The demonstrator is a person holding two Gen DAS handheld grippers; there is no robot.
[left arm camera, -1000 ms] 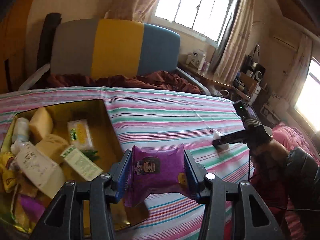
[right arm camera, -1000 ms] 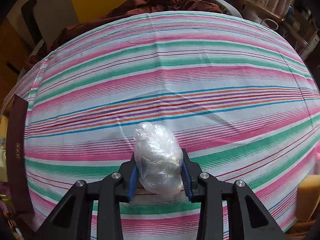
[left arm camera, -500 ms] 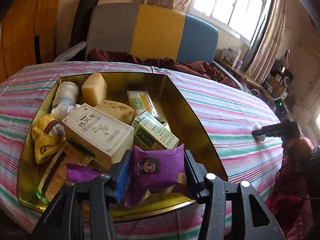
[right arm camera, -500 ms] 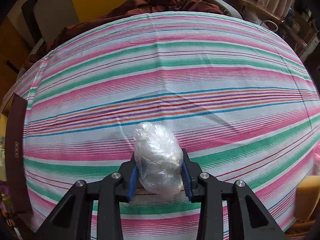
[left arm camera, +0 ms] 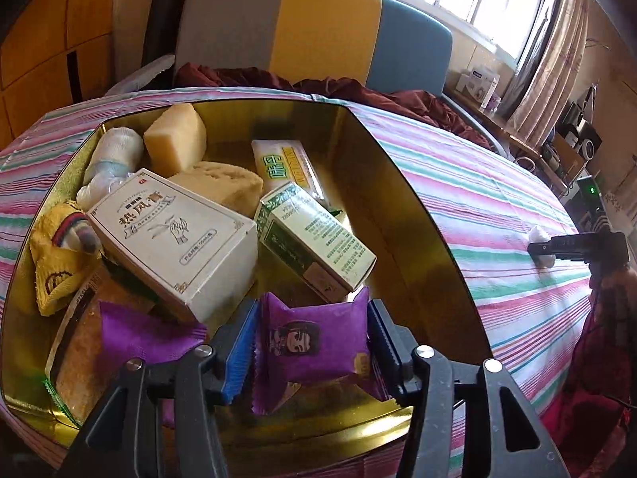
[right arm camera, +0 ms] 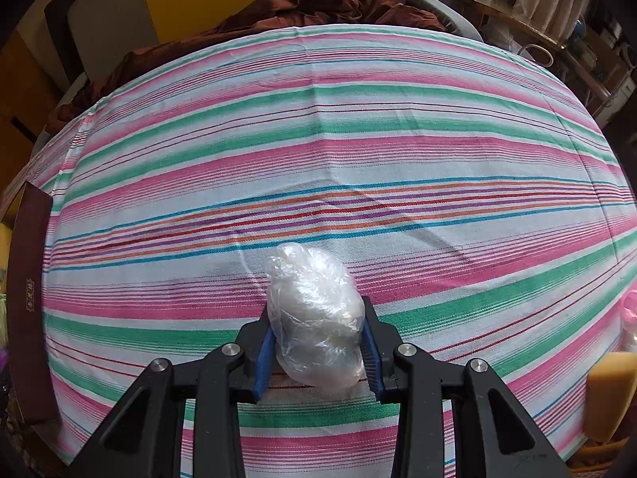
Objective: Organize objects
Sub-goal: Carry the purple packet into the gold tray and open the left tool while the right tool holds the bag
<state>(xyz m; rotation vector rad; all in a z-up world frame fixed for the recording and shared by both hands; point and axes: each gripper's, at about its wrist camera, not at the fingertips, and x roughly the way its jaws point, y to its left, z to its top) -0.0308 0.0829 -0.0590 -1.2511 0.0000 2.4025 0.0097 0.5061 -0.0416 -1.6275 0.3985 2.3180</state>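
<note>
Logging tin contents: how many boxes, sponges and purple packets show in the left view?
Boxes: 2
Sponges: 2
Purple packets: 2, one in the left gripper
Total: 6

Your purple snack packet (left arm camera: 314, 342) hides the gold tin's (left arm camera: 414, 199) near floor; the yellow sponge (right arm camera: 609, 394) is cut off at the right edge.
</note>
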